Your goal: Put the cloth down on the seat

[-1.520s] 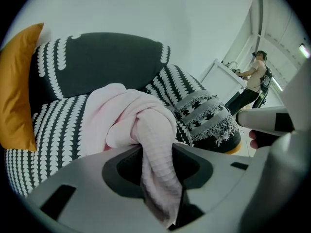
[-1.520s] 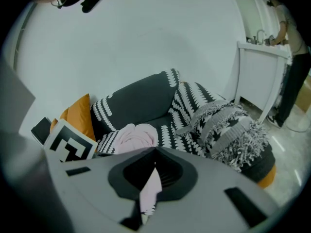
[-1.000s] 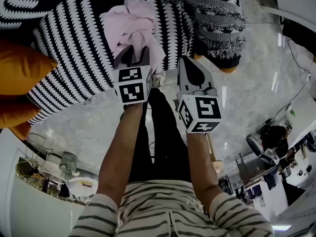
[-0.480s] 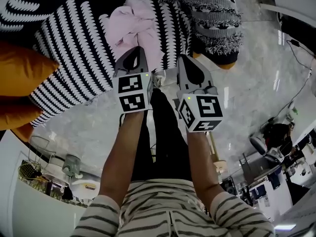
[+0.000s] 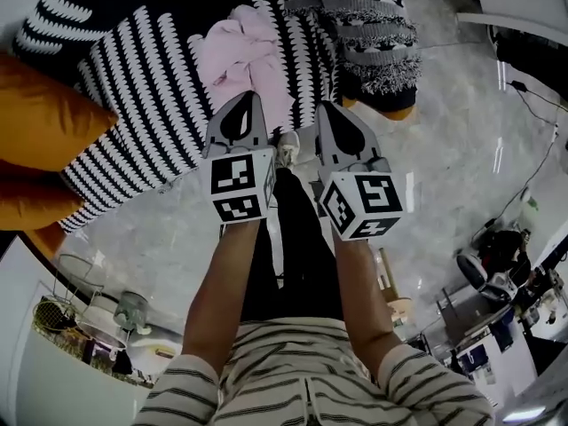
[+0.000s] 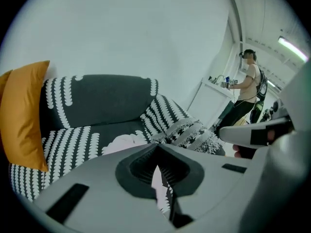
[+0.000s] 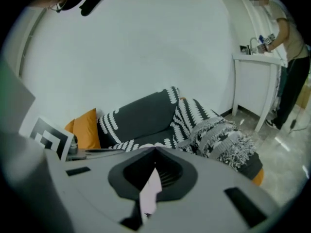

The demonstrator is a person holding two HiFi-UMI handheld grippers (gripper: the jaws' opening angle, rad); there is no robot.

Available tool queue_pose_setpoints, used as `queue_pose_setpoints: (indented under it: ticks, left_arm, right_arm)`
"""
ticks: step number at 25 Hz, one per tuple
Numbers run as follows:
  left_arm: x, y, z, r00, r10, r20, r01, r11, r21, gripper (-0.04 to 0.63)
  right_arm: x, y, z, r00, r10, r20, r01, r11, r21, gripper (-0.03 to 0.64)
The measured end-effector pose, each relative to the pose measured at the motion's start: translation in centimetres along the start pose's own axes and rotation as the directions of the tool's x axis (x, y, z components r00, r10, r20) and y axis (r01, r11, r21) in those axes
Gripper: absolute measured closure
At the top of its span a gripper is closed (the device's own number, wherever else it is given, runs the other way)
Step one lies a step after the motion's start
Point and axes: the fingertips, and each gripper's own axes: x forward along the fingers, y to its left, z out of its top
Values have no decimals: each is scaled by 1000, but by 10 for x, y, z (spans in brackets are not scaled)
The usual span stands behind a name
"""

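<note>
Pink cloth point(image 5: 244, 56) lies crumpled on the striped seat point(image 5: 151, 105), upper middle of the frame, its long side running top to bottom. Just below, left claw point(image 5: 248, 98) and right claw point(image 5: 329, 107) are pressed together, empty.

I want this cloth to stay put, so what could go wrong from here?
The pink cloth lies bunched on the seat, right by the shut left gripper's tips. If a fold has caught there, pulling back may drag it off. It also sits near the seat's front edge, so it might slip to the floor.
</note>
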Motion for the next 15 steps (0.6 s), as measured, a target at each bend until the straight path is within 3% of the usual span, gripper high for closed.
queue_pose_setpoints:
  ticks: [15]
  left_arm:
    - [-128, -25, 92, 974, -22, 226, 3, 996, 85, 592]
  right_arm:
    - [-89, 59, 79, 986, 58, 157, -46, 996, -78, 604]
